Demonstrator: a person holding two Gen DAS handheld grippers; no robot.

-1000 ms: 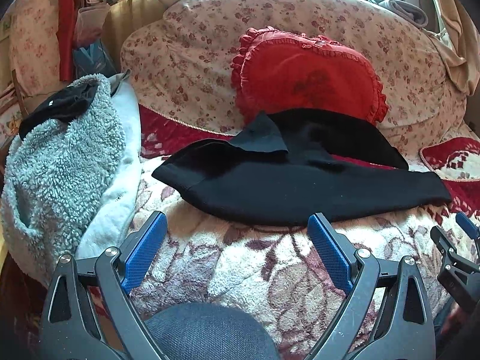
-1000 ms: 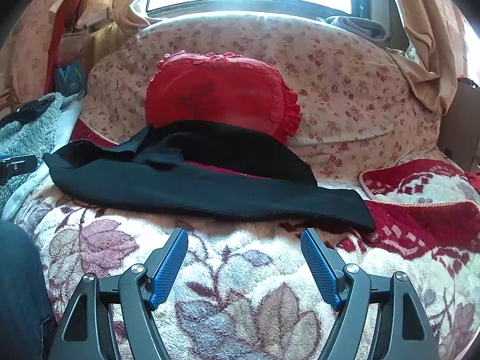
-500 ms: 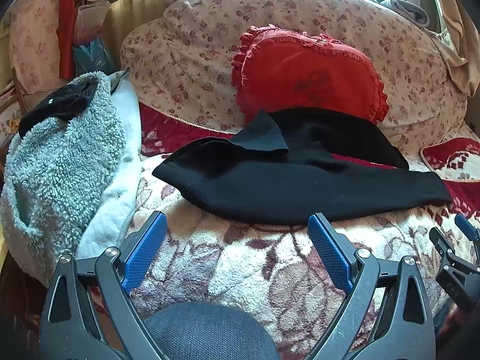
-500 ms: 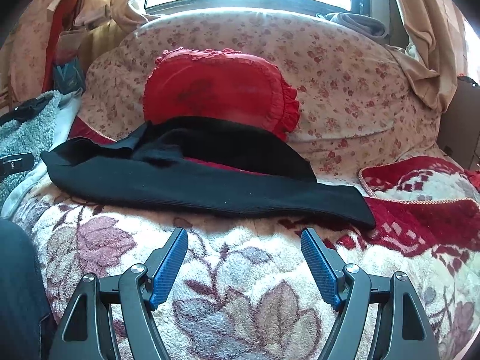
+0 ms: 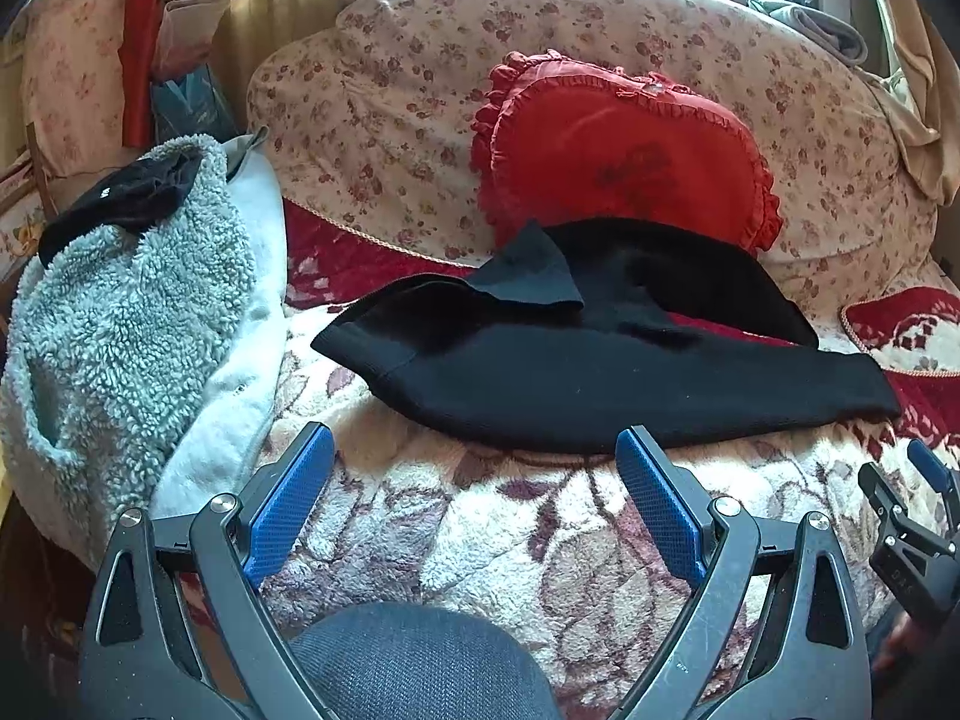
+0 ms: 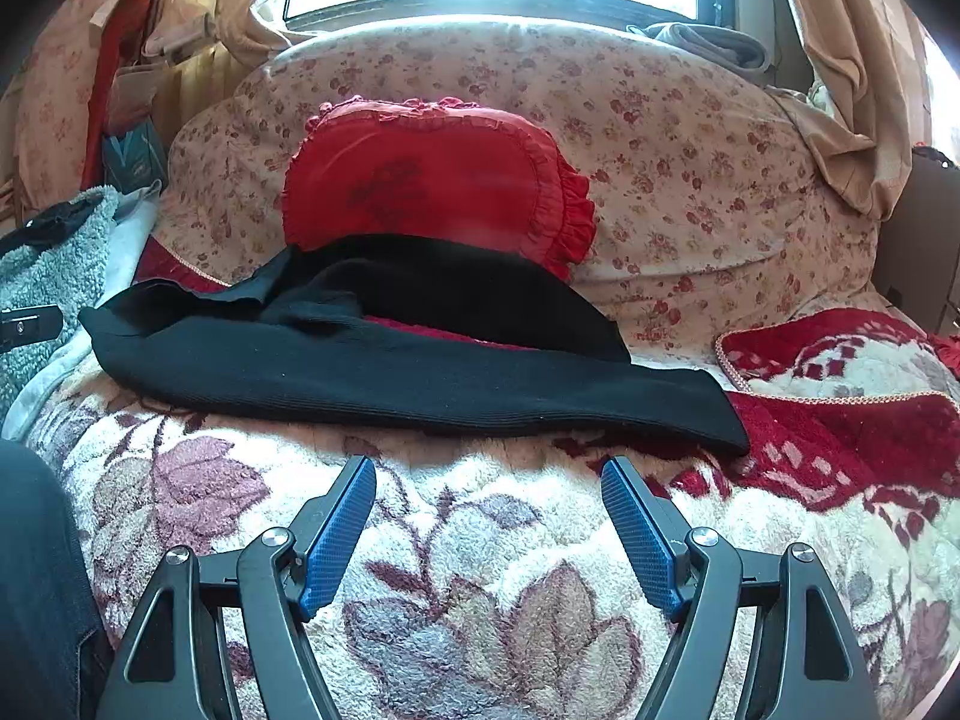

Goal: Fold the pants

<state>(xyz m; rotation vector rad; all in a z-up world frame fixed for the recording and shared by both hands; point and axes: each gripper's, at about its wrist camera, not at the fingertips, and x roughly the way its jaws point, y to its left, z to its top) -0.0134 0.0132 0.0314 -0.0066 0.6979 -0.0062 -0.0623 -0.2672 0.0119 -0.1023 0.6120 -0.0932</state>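
Black pants (image 5: 588,372) lie spread across the floral blanket (image 5: 480,528), waist to the left, one leg running right, the other leg lying behind it against a red pillow. A waist corner is flipped over. My left gripper (image 5: 474,468) is open and empty, just short of the near edge of the pants. The pants also show in the right wrist view (image 6: 420,372). My right gripper (image 6: 489,498) is open and empty, near the leg's front edge, left of the cuff (image 6: 714,414).
A red frilled pillow (image 5: 624,156) leans on a large floral cushion (image 5: 384,96) behind the pants. A grey fleece garment (image 5: 126,324) is piled at the left. A red patterned blanket (image 6: 840,396) lies at the right. My knee (image 5: 414,660) is below the left gripper.
Both grippers have crept slightly forward toward the pants. Both stay open. The pants have not moved.
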